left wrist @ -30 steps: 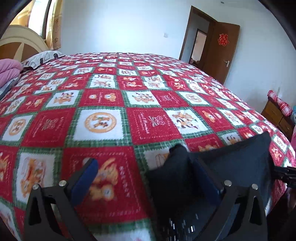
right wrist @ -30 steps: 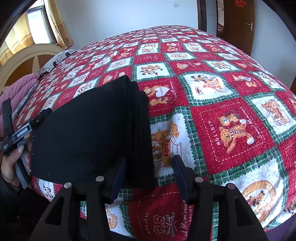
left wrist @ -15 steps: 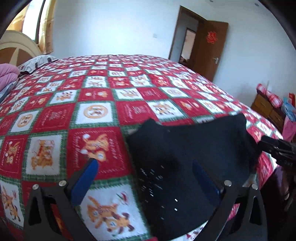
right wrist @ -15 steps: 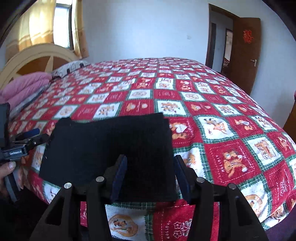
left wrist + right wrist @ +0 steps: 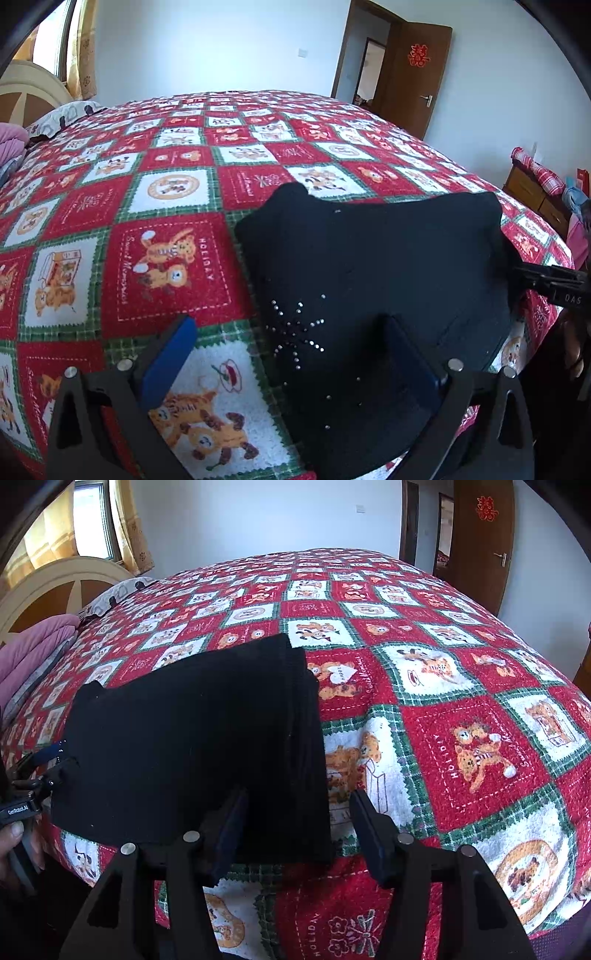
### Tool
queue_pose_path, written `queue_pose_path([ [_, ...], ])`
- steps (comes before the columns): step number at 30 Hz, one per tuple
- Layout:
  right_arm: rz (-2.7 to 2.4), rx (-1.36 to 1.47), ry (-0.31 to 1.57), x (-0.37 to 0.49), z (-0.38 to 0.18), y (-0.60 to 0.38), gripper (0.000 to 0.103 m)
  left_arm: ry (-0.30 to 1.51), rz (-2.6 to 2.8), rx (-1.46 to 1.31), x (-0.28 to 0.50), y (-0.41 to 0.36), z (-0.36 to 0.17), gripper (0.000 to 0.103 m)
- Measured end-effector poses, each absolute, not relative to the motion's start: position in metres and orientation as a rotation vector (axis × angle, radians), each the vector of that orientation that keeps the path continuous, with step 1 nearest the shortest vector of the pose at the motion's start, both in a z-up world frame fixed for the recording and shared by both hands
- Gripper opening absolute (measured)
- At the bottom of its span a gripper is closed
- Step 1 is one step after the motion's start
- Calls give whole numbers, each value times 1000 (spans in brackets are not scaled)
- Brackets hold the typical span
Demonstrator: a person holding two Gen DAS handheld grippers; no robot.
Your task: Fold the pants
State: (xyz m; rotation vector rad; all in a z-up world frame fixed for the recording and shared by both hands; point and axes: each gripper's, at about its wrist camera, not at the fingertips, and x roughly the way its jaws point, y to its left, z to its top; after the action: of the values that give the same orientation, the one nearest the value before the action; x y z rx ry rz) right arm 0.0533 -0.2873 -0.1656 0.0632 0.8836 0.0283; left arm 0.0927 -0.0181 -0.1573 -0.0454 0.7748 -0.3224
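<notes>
Folded black knit pants (image 5: 192,738) now laid flat at the near edge of the red checked bedspread (image 5: 443,664).
Since a second ago, camera views were pulled back; left gripper (image 5: 291,354) and right gripper (image 5: 295,823) are seen spread, nothing pinched. Fold judged essentially complete.

Bed (image 5: 461,657): folded black pants (image 5: 192,738), perhaps pillow (image 5: 110,596).

Each claw has black triangular-cutout arms studded with silver screws and blue pads: left claw (image 5: 284,354), right claw (image 5: 297,821). Beside the left claw's white "GenRoboAI" lettering, a bare-skinned thumb (image 5: 13,829) shows.
</notes>
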Motion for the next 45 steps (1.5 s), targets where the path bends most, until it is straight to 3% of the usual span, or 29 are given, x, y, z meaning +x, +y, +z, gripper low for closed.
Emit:
queue_pose_path([
  [11, 89, -50, 621, 56, -104, -245, 60, 773, -306, -14, 87, -23, -154, 103],
  [19, 119, 90, 853, 128, -159, -255, 59, 782, -326, -31, 89, -23, -158, 103],
  [31, -3, 82, 791, 84, -137, -287, 60, 735, -347, -23, 85, -29, -147, 103],
  [45, 97, 282, 831, 85, -171, -312, 60, 714, -394, -63, 93, -27, -163, 103],
])
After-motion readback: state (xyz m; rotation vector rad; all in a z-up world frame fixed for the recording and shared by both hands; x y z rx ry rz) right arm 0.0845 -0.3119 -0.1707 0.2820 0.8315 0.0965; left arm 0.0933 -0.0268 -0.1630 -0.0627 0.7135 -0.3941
